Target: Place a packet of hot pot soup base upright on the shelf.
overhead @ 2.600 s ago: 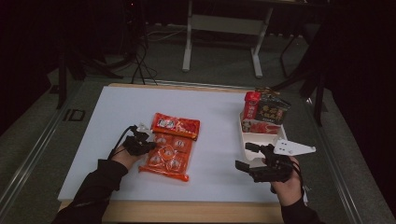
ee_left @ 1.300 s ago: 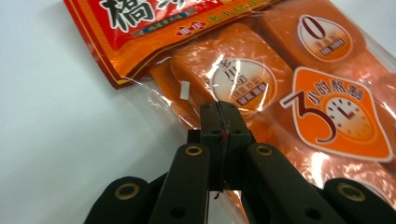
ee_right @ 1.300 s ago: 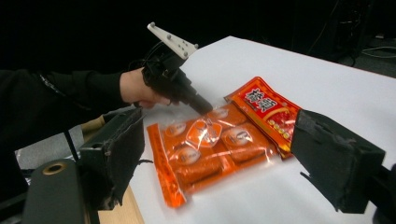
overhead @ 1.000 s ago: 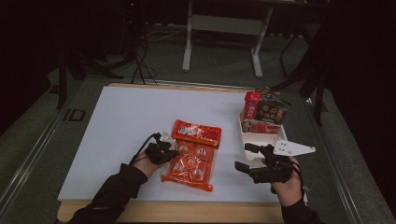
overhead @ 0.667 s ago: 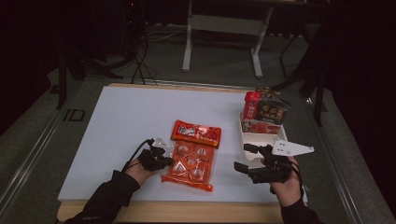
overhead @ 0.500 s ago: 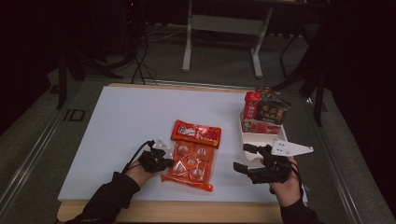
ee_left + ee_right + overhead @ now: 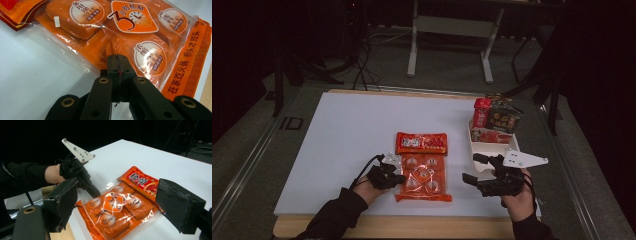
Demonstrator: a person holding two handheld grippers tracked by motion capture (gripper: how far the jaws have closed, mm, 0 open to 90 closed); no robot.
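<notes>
A clear packet of orange soup-base blocks with a red top section lies flat on the white table near the front edge. My left gripper is shut, and its tips rest on the packet's left side, over the clear film edge. In the right gripper view the left gripper touches the packet from the left. My right gripper is held wide open just right of the packet, with nothing between its jaws.
A white tray stands at the right behind my right gripper, with a red packet and a dark packet upright at its far end. The wooden table edge runs close below both hands.
The left gripper slid the packet right and nearer, then drew back slightly to the packet's left side, where it has stayed. The right gripper has hardly moved.
</notes>
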